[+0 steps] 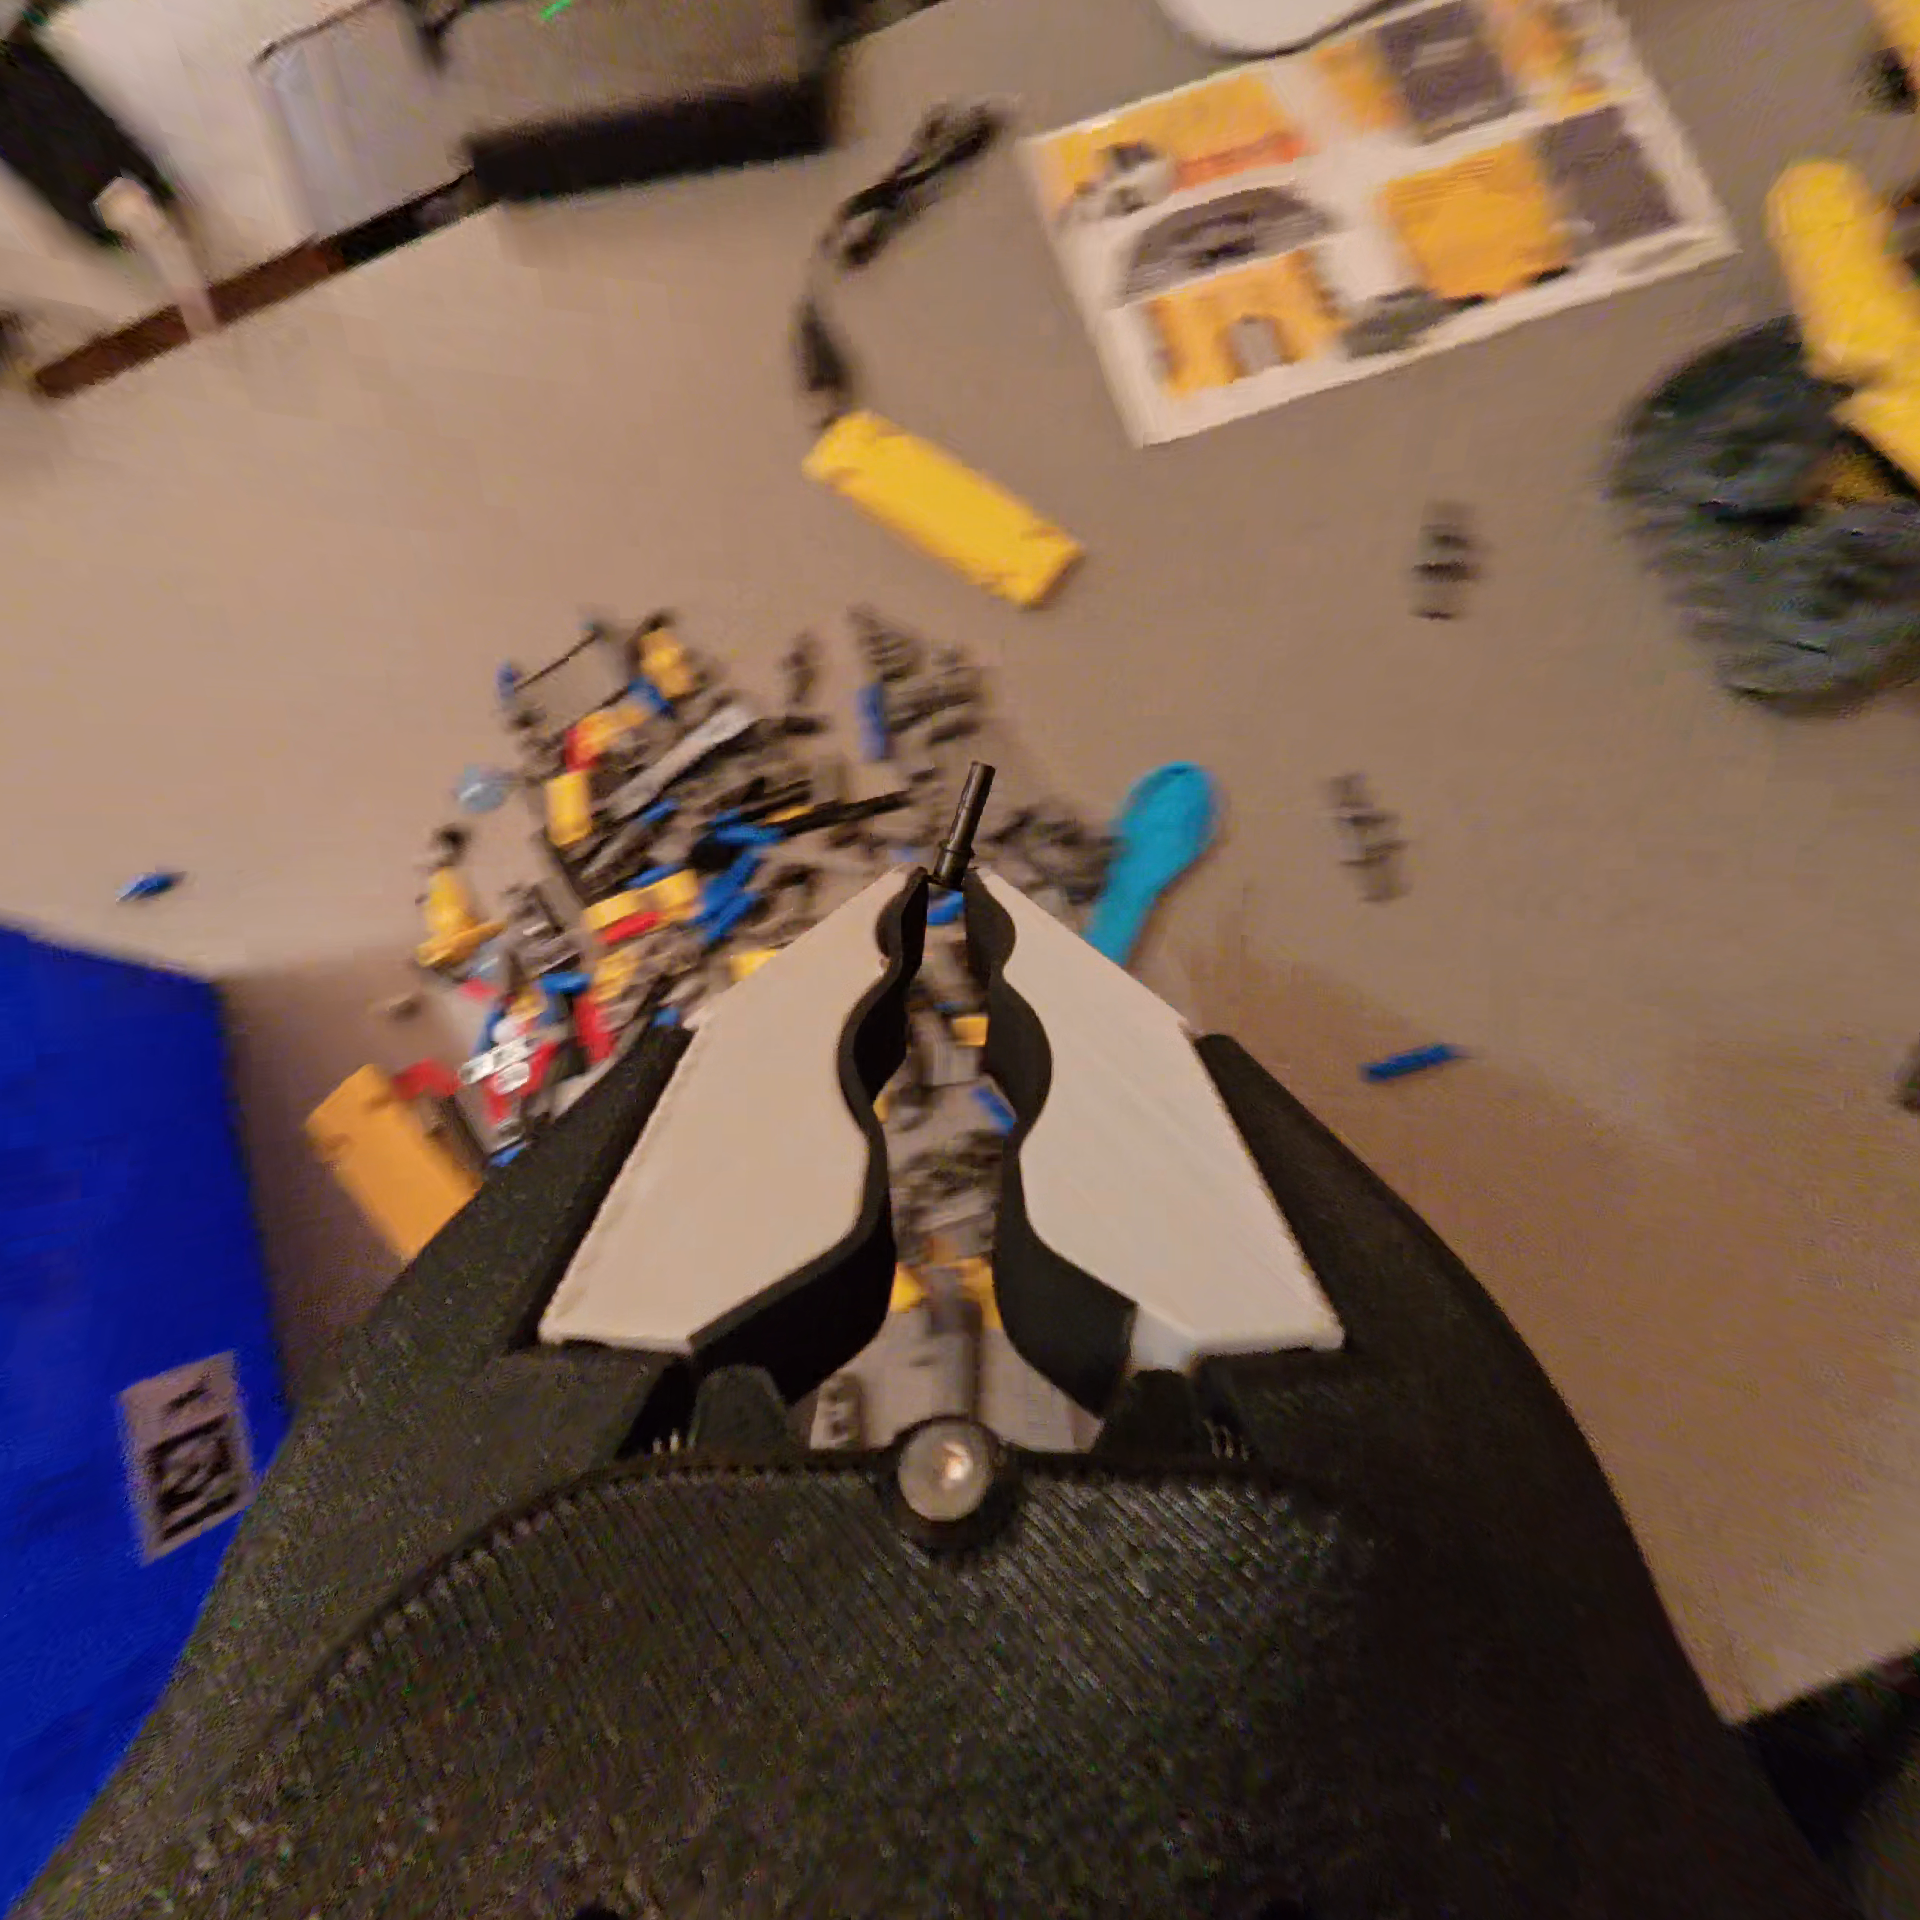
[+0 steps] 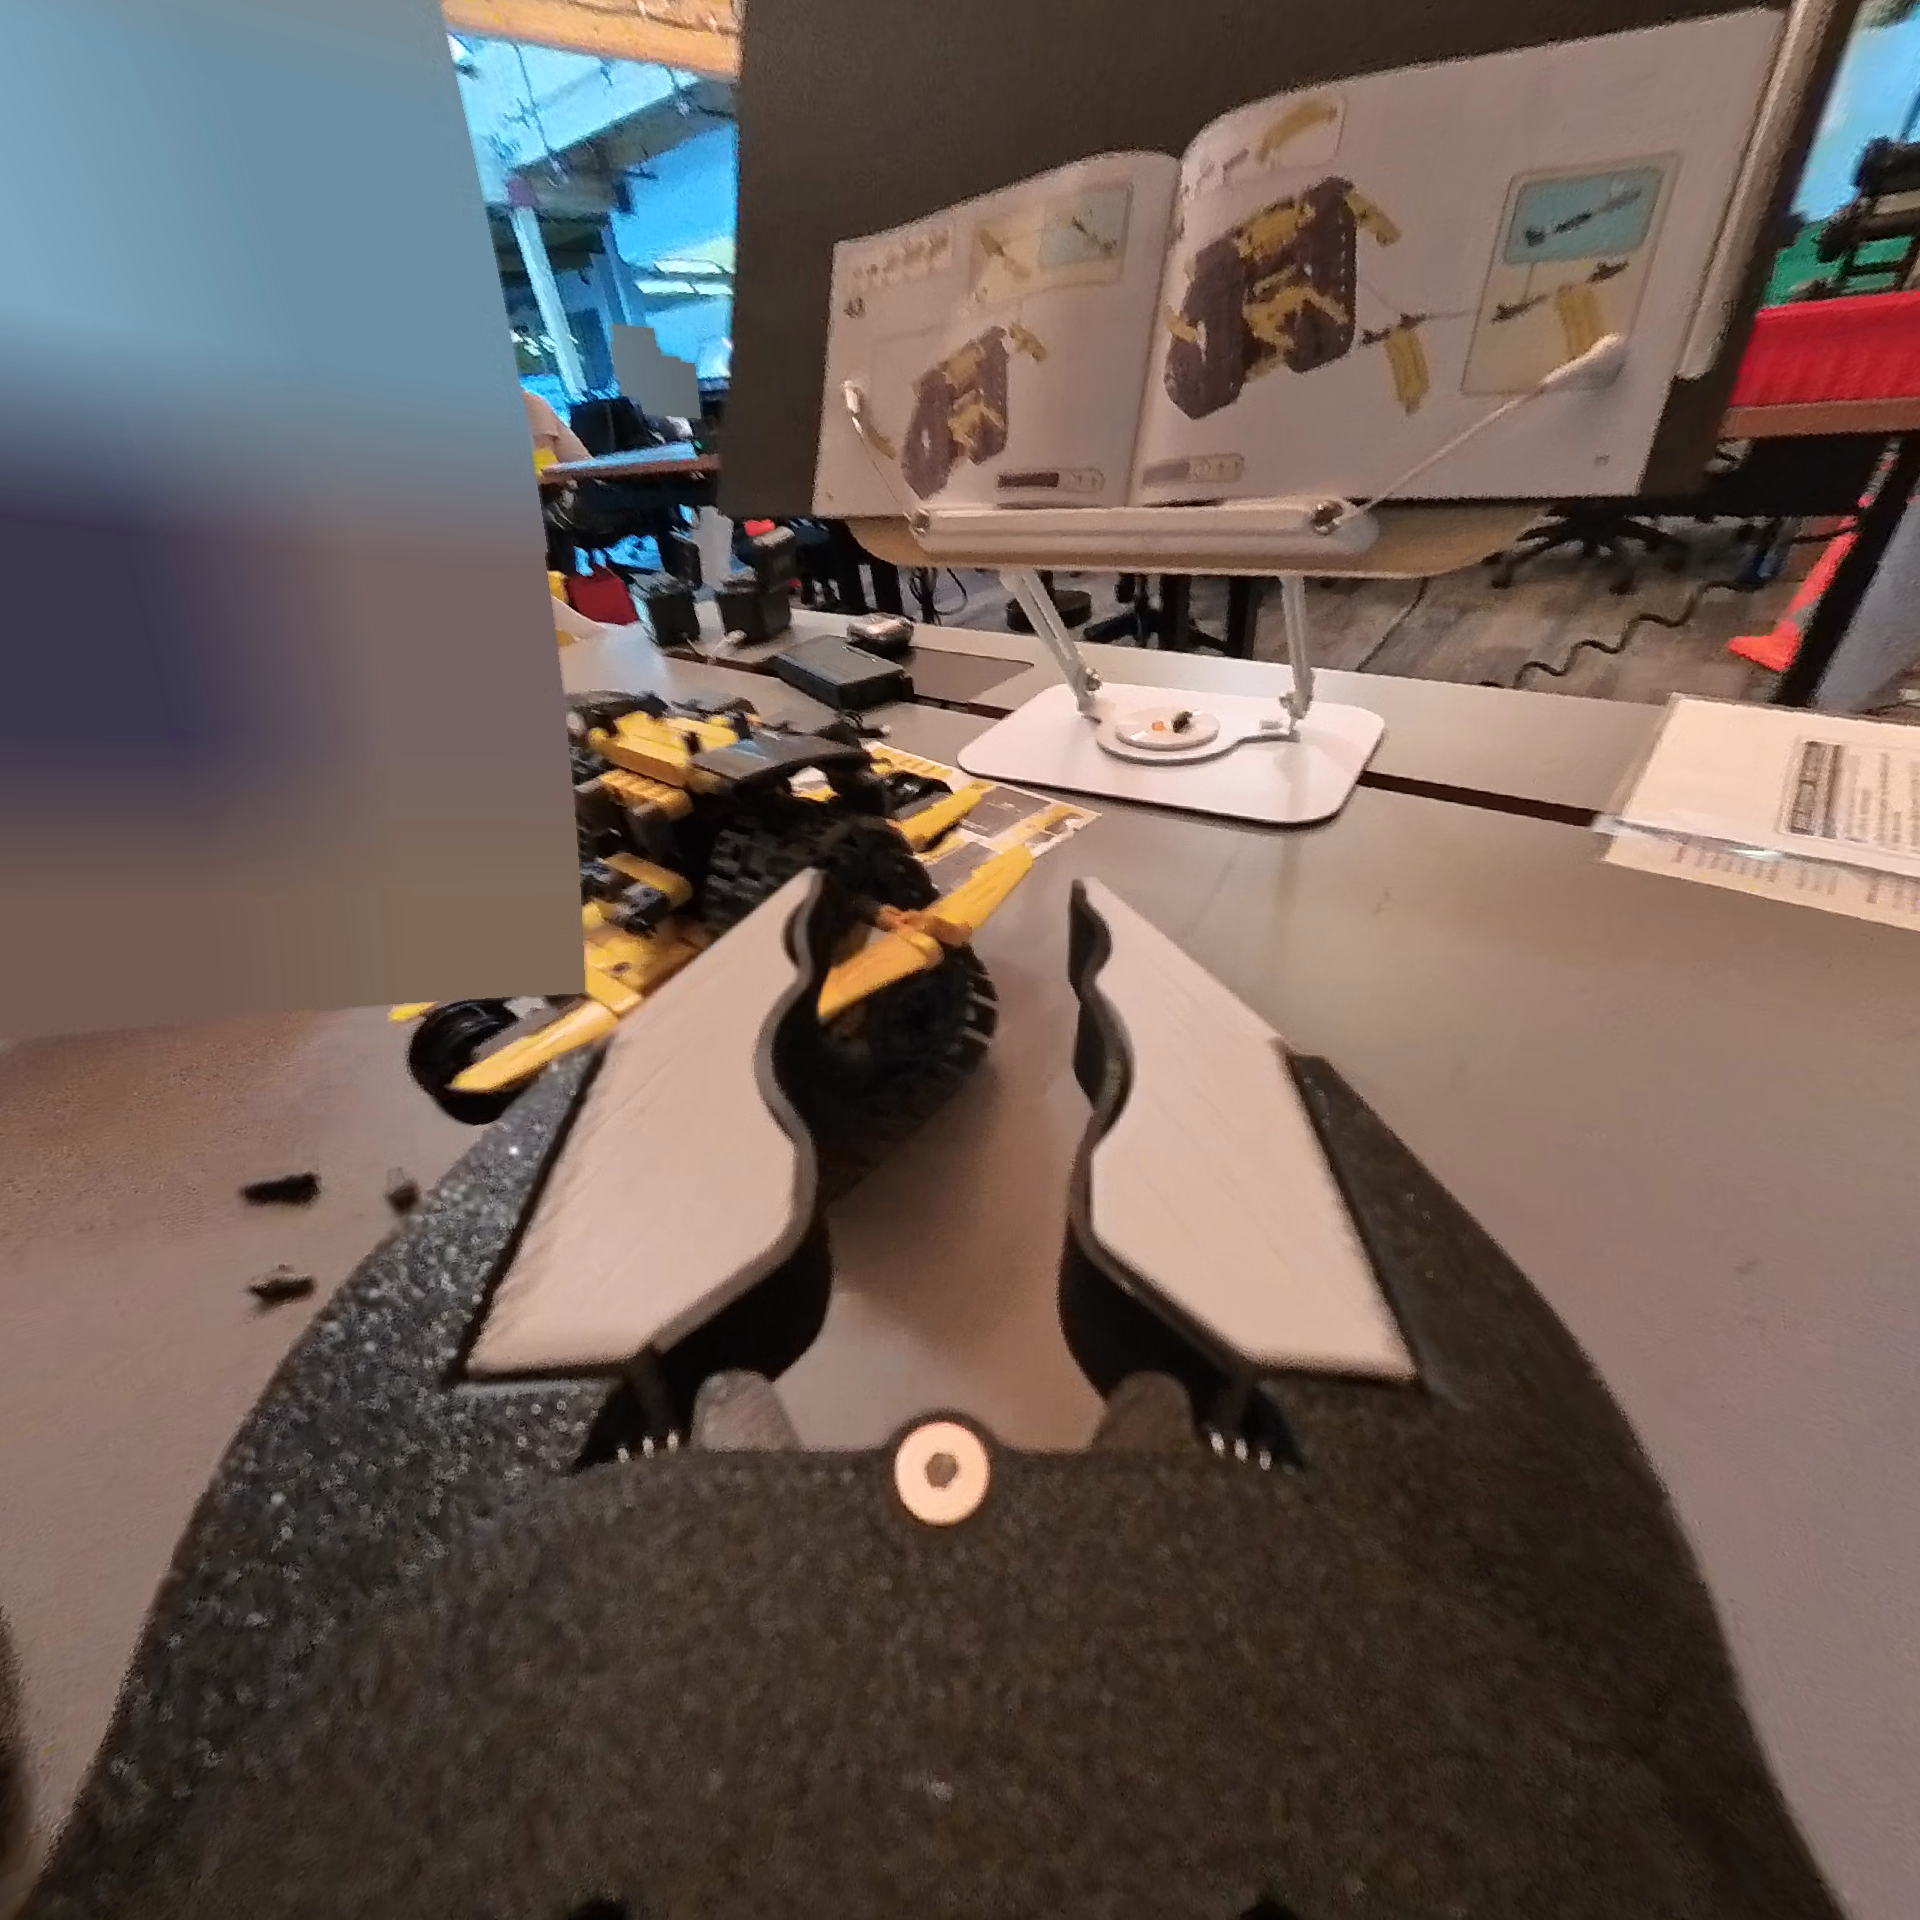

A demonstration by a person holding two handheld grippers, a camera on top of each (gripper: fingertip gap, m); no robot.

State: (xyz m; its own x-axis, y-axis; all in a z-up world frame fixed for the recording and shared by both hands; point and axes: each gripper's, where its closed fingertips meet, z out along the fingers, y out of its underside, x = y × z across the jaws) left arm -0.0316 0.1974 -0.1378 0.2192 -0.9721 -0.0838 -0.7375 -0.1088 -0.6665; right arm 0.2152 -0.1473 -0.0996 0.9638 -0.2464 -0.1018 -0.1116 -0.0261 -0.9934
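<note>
Left wrist view: my left gripper (image 1: 943, 881) is clenched on a small black plastic connector pin (image 1: 961, 826), pinched at its base by the very tips; the pin's long axis runs on forward and slightly up out of the tips, almost in line with the fingers. Below and beyond it, a loose heap of black, blue, yellow and red plastic building pieces (image 1: 665, 862) lies on the grey tabletop (image 1: 364, 540). Further items: a long yellow curved panel piece (image 1: 940, 507) past the heap; a turquoise flat plastic tool (image 1: 1153, 857) just right of the tips; a printed yellow-and-grey sheet (image 1: 1371, 218) at the far right; a blurred dark tracked wheel (image 1: 1766, 530) with yellow parts at the right edge; a blue cloth or bag with a white tag (image 1: 104, 1195) at the left. Right wrist view: my right gripper (image 2: 940, 894) is released, fingers spread wide with nothing between them, hanging low above the tabletop. The part-built black-and-yellow tracked vehicle model (image 2: 769, 894) stands ahead and to the left, its dark track partly behind my left finger (image 2: 675, 1143); I cannot tell whether they touch. Further items: an open instruction booklet (image 2: 1226, 322) on a white book stand (image 2: 1174, 758) well beyond; a few small black pieces (image 2: 278, 1190) on the table at left; a printed paper in a clear sleeve (image 2: 1787, 821) at right. The pin is in my left gripper alone; the model lies nearer my right.
</note>
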